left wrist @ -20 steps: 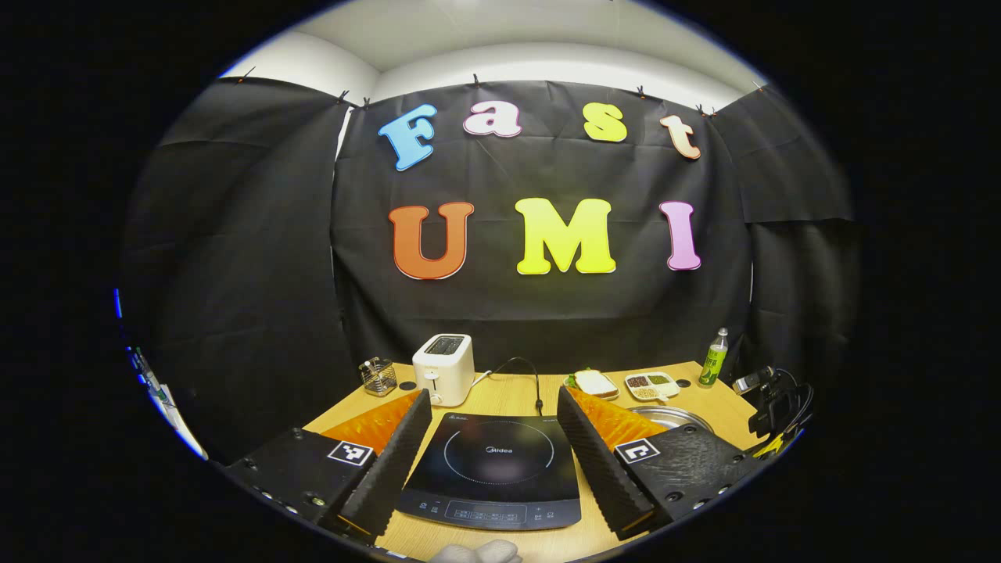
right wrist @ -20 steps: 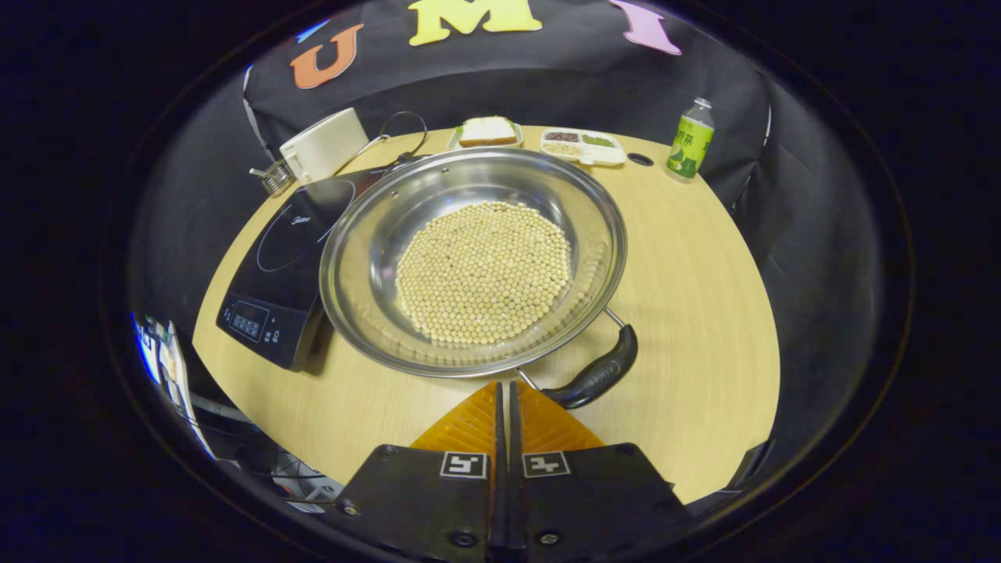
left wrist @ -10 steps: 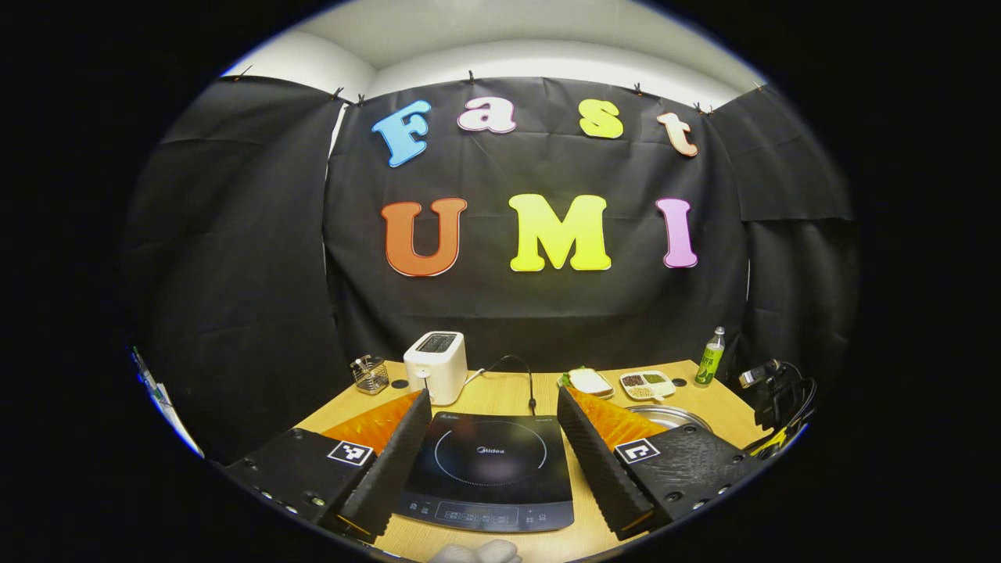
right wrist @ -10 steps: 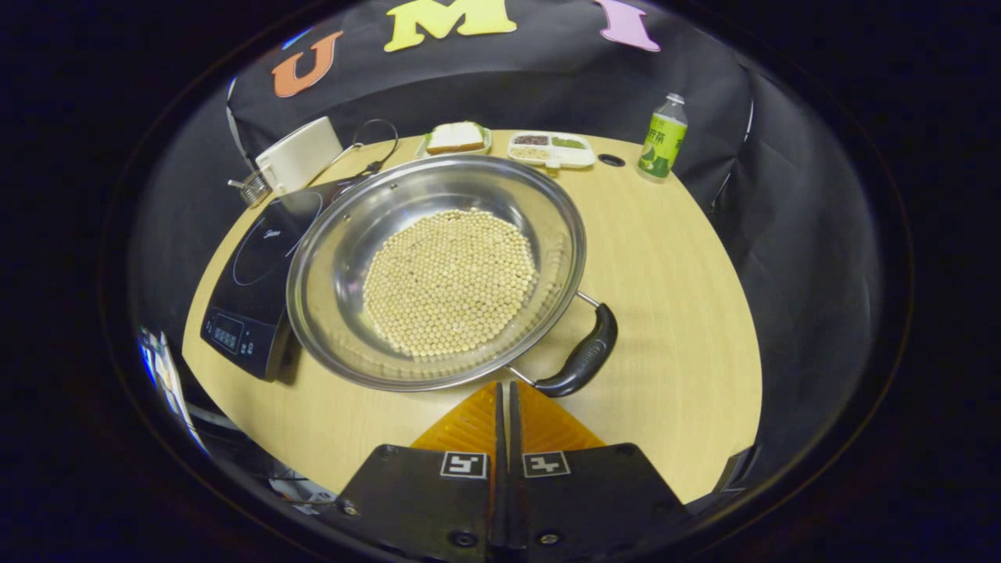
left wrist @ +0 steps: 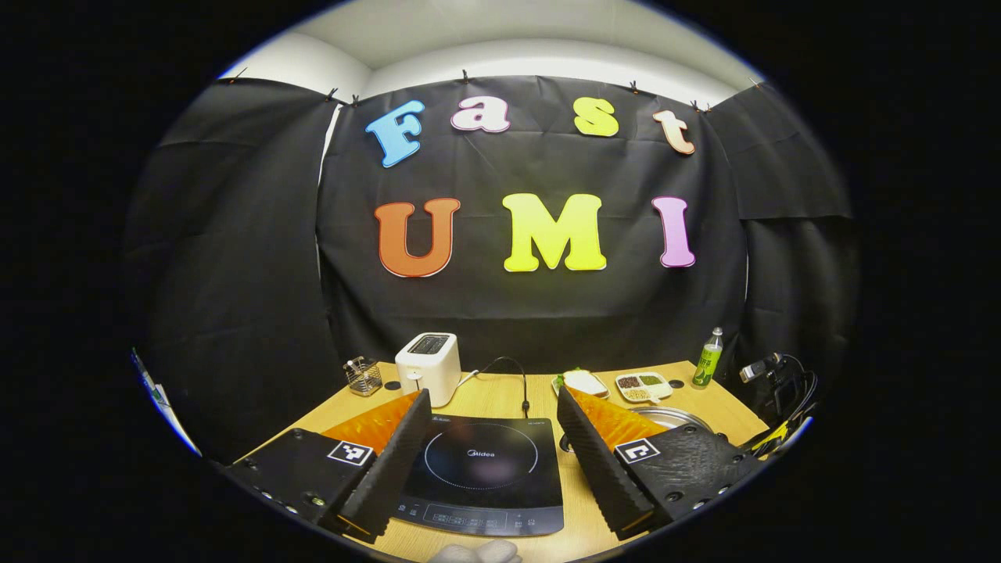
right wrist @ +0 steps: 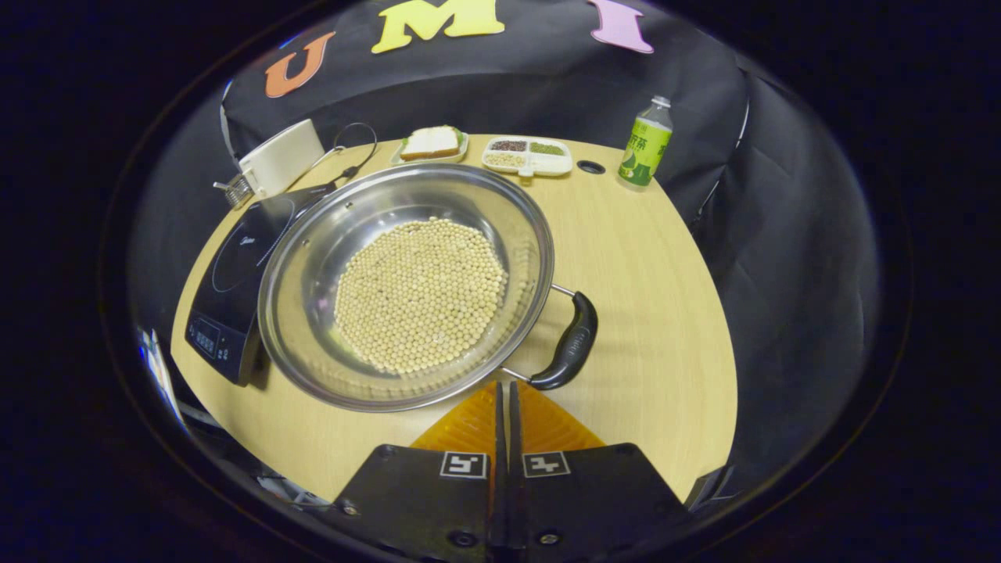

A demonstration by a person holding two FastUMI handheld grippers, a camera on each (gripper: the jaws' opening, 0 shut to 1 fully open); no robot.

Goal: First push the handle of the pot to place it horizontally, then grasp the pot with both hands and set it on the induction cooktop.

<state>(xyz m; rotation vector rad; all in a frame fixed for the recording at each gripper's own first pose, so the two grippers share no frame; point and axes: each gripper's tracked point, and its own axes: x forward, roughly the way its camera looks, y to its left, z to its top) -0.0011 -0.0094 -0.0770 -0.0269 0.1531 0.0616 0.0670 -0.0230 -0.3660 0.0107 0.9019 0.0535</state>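
Observation:
A wide steel pot (right wrist: 328, 234) holding pale round beans (right wrist: 418, 293) stands on the wooden table (right wrist: 649, 313), just right of the black induction cooktop (right wrist: 227, 274). Its black handle (right wrist: 567, 344) sticks out at the pot's near right side. My right gripper (right wrist: 504, 387) is shut and empty, its tips right by the handle's near end and the pot's rim. My left gripper (left wrist: 493, 393) hovers open over the near side of the cooktop (left wrist: 477, 469). The pot's rim (left wrist: 680, 414) peeks out behind its right finger.
At the back of the table stand a white toaster (right wrist: 280, 160) with its cable, a wire holder (left wrist: 361, 377), a plate with a sandwich (right wrist: 430, 142), a divided dish (right wrist: 525, 155) and a green bottle (right wrist: 644, 145). A gloved hand (left wrist: 477, 551) shows below the left gripper.
In the right gripper view the pot has turned: its handle has swung from the near side toward the right, with the shut gripper following beside it. The left gripper has drifted slightly, still open.

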